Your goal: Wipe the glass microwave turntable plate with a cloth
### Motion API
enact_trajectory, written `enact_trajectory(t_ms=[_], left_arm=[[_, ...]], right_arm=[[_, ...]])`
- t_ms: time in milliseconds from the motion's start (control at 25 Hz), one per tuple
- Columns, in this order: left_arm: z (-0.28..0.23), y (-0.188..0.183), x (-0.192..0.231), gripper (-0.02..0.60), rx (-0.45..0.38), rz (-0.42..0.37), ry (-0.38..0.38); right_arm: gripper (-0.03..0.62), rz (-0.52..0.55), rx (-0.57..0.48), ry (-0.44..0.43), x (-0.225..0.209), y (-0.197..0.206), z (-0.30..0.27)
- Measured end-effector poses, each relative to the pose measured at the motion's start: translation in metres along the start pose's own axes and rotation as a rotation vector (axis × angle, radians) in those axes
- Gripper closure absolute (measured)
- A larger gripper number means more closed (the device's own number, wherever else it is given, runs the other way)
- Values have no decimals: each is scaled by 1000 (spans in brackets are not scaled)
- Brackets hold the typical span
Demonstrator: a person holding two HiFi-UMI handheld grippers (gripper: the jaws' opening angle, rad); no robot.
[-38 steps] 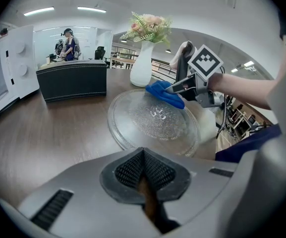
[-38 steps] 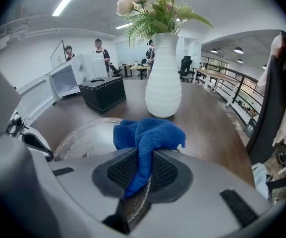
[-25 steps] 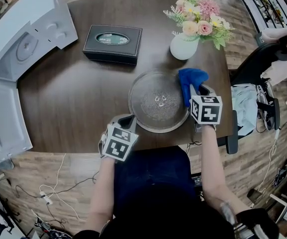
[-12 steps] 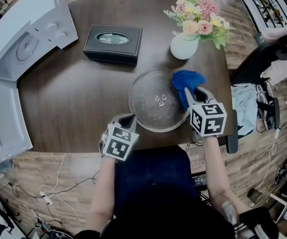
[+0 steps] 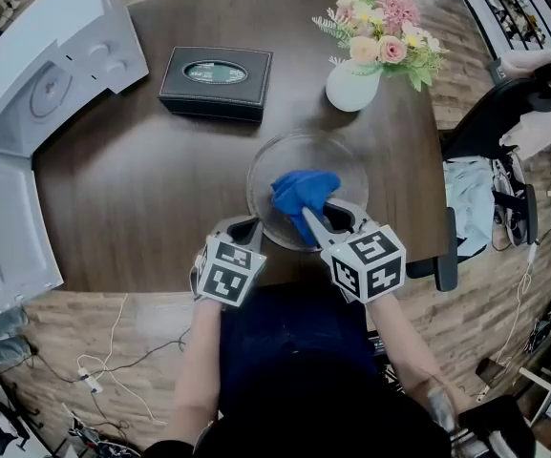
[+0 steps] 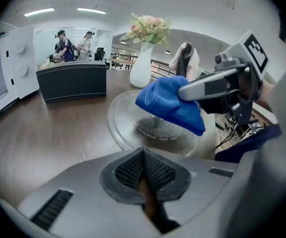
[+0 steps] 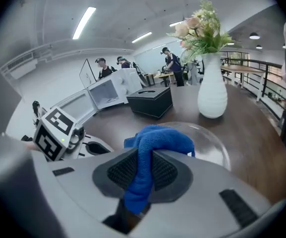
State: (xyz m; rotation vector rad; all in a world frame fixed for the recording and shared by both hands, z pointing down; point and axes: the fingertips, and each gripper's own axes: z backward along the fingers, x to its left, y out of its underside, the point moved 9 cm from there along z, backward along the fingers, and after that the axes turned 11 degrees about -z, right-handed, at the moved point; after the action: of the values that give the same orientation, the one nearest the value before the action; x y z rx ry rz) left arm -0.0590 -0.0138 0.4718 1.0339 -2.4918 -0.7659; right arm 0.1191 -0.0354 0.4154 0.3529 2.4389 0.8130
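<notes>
While the right gripper (image 5: 319, 216) clenches the blue cloth (image 5: 302, 194), the cloth sits over the middle of the glass turntable plate (image 5: 351, 165).
The plate lies on the dark table (image 5: 141, 179) near its front edge; the left gripper (image 5: 247, 227), jaws closed on nothing, is just beside the plate's rim.

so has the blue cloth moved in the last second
Yes: the blue cloth slid left across the glass plate, from its right rim near the white vase to its middle.
</notes>
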Motion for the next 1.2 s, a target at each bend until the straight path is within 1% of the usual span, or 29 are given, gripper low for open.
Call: enact_trajectory(t_ms=[120,480,760,1000,1200], left_arm=[[0,0,1,578,-5,-14,-2],[1,0,0,578,-1,-2,8],[1,1,-1,578,-6,-14,4],[1,1,-1,578,-12,-14,3],[1,0,-1,578,-11,-28,-2]], right_arm=[[539,-17,38,-59,15,11,-6],[540,-5,171,-131,40,43,-31],[541,-25,197,-102,33,57,-48],[540,24,194,-91,32,56,-47],[540,43,191,-52,22,53,-43]])
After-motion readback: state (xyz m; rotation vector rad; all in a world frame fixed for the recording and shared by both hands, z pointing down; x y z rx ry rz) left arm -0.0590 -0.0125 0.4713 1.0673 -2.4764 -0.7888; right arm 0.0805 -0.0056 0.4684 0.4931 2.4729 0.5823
